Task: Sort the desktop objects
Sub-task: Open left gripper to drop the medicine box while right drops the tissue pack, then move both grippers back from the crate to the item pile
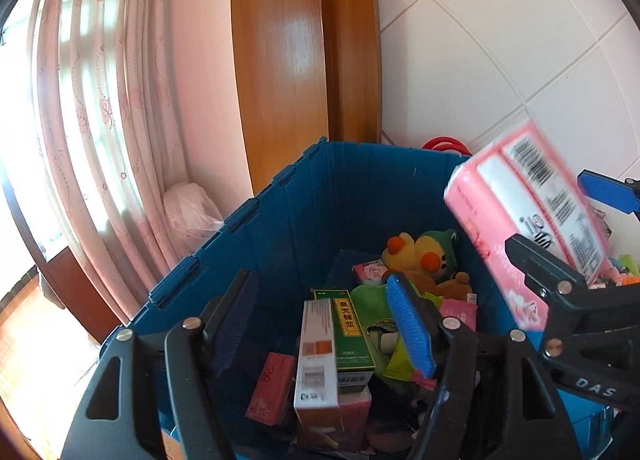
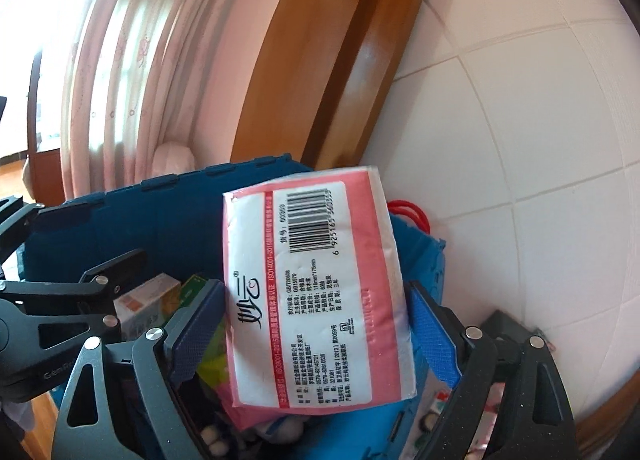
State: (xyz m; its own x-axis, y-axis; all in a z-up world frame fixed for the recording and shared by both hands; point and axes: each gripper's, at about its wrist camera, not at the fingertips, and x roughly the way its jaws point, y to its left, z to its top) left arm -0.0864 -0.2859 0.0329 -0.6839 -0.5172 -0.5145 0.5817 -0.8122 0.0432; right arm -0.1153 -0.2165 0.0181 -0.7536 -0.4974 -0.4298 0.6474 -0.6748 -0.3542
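Note:
My right gripper (image 2: 316, 324) is shut on a pink and white tissue pack (image 2: 316, 292) and holds it above the open blue crate (image 2: 120, 216). The pack also shows in the left wrist view (image 1: 528, 220), over the crate's right side, with the right gripper (image 1: 560, 244) around it. My left gripper (image 1: 324, 324) is open and empty above the crate (image 1: 280, 220). Inside lie a green medicine box (image 1: 348, 332), a white and orange box (image 1: 318, 356), a pink packet (image 1: 272, 384) and a yellow duck plush (image 1: 420, 254).
A wooden door frame (image 1: 296, 44) and pink curtain (image 1: 92, 100) stand behind the crate. A white tiled wall (image 1: 500, 40) is at the right. Red handles (image 1: 446, 145) show behind the crate's far rim. A plastic bag (image 1: 192, 212) lies by the curtain.

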